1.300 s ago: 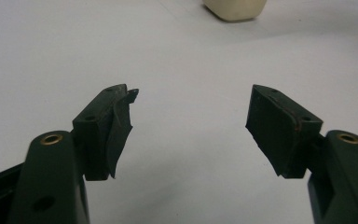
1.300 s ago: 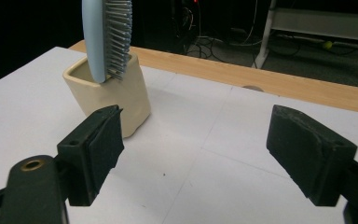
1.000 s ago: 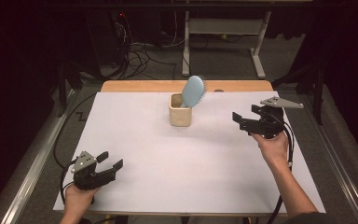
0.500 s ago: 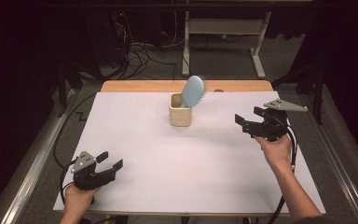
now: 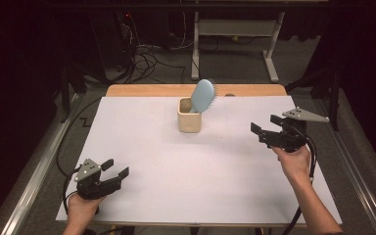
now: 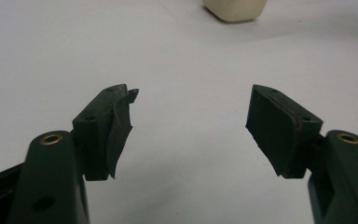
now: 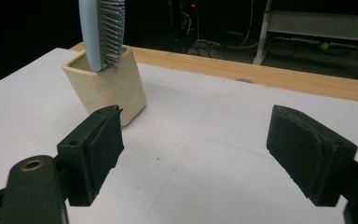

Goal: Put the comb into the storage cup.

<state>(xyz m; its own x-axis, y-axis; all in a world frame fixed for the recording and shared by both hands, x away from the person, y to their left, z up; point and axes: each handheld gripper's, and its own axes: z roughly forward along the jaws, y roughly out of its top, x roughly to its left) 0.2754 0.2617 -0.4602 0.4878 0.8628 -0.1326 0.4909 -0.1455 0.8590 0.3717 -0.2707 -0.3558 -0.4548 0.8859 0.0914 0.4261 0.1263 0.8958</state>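
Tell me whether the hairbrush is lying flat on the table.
No. The blue hairbrush stands tilted in the cream cup, its head leaning out over the rim.

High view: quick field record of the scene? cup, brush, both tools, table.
cup: beige cup, upright, far middle of the table
brush: blue brush, handle down in the cup, head leaning to the right, bristles facing away
left tool: left tool, near left corner, jaws open, nothing between them
right tool: right tool, right of the cup, apart from it, jaws open, nothing between them
table: white table, wooden strip along far edge
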